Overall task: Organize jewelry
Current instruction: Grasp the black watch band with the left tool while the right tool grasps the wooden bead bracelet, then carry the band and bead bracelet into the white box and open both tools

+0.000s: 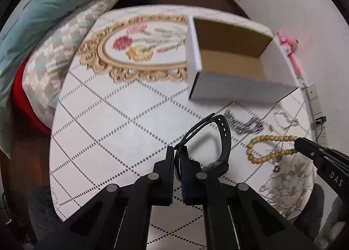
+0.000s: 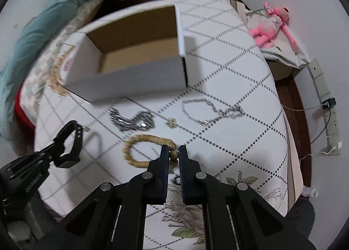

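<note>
On a surface [image 1: 113, 119] covered with a white cloth printed with dotted grey diamonds, a person works with two black handheld grippers. The left gripper [image 1: 177, 151] has its fingers pressed close together on the strap of a black wristwatch with a perforated rubber band [image 1: 220, 141], which loops up clear of the cloth. The right gripper [image 2: 173, 151] has its fingers narrowed onto a bracelet of round tan wooden beads [image 2: 141, 147], pinching a bead or two at the loop's right side while the rest of the loop lies flat. Beyond both sits an open white cardboard box with a plain brown inside [image 1: 231, 62], on the cloth between the jewelry and the far edge. Between the box and the beads lie a chunky silver link bracelet [image 2: 130, 120] and, to its right, a thin silver chain necklace [image 2: 209, 112] with a small gold-coloured piece [image 2: 171, 122] between them. The left wrist view alone shows a gold oval frame print with red and yellow flowers [image 1: 135, 49] on the cloth left of the box, and a checked pillow [image 1: 65, 53] under a teal quilt [image 1: 54, 5]. The right wrist view alone shows clearly a pink plush toy [image 2: 270, 25] near the wall and a white power strip [image 2: 327, 101] mounted there; it also shows the watch hanging from the left gripper, above its shadow.
</note>
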The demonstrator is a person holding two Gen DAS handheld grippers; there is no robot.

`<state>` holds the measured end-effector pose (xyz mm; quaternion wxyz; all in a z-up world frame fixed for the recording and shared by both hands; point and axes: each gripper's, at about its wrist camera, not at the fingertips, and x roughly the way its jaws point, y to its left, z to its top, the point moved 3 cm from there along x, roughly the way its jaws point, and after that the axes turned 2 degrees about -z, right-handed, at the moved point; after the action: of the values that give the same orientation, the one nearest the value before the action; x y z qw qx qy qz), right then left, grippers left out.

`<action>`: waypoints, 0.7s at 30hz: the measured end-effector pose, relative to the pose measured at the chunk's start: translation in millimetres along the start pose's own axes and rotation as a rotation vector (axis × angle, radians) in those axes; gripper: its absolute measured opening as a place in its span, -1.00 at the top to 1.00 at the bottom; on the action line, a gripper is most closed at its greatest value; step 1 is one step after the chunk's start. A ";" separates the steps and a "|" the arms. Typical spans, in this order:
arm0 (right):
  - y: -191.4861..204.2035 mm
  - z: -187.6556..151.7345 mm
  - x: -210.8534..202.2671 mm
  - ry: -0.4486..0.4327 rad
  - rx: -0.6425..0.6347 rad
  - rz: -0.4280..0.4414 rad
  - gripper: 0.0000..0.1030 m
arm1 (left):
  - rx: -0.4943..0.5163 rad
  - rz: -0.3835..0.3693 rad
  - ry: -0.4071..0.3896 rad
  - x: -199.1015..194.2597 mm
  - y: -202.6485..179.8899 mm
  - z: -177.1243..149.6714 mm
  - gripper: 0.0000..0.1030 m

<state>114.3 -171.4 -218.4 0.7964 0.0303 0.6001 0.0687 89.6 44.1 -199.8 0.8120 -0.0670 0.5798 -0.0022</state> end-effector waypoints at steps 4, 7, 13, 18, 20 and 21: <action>10.1 12.1 -28.9 -0.048 -0.038 0.022 0.83 | 0.005 -0.023 -0.043 -21.2 -14.1 17.0 0.95; 11.3 28.0 -49.8 -0.087 -0.059 0.039 0.83 | 0.012 -0.044 -0.079 -37.9 -26.1 32.0 0.95; 18.8 76.7 -92.1 -0.185 -0.092 0.060 0.83 | 0.027 -0.072 -0.117 -49.4 -43.9 73.7 0.95; 28.5 123.8 -98.6 -0.202 -0.109 0.074 0.83 | 0.043 -0.063 -0.103 -36.4 -52.7 105.6 0.95; 31.2 136.5 -91.1 -0.185 -0.111 0.078 0.83 | 0.047 -0.063 -0.080 -26.1 -54.1 114.8 0.94; 32.8 144.7 -83.3 -0.169 -0.114 0.078 0.83 | 0.049 -0.060 -0.065 -19.6 -54.1 119.7 0.94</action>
<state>228.3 -146.2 -94.7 0.8413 0.0139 0.5243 0.1309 199.9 4.8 -137.2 0.8313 -0.0645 0.5506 -0.0388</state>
